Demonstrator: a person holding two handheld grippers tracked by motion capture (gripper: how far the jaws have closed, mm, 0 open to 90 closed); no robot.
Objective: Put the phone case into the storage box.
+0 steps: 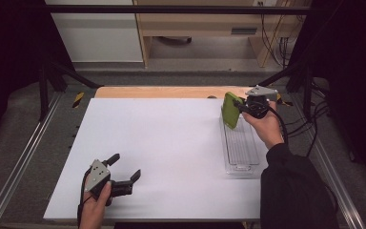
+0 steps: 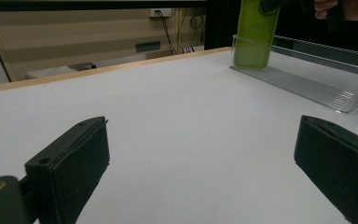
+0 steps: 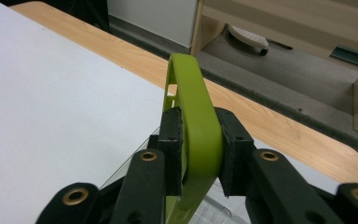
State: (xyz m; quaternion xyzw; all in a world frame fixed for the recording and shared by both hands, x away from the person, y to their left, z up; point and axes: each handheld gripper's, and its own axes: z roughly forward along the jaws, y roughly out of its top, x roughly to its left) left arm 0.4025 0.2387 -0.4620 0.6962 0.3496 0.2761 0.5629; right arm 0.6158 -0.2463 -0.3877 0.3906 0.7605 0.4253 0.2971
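A flat green plate (image 1: 230,110) with rounded corners stands on edge at the far end of a clear ribbed tray (image 1: 240,148) on the right side of the white table. My right gripper (image 1: 238,106) is shut on its top edge, and the pads press both faces of the green plate (image 3: 191,79) in the right gripper view (image 3: 199,126). My left gripper (image 1: 126,165) rests near the front left of the table, jaws wide open with nothing between them (image 2: 200,135). From the left gripper view the green plate (image 2: 254,35) stands upright in the tray (image 2: 307,86).
The white table top (image 1: 162,143) ends in a wooden strip (image 1: 162,91) at the far side. Metal rails (image 1: 24,157) run along both sides. Cables (image 1: 314,119) hang at the right, and wooden furniture (image 1: 195,24) stands beyond the table.
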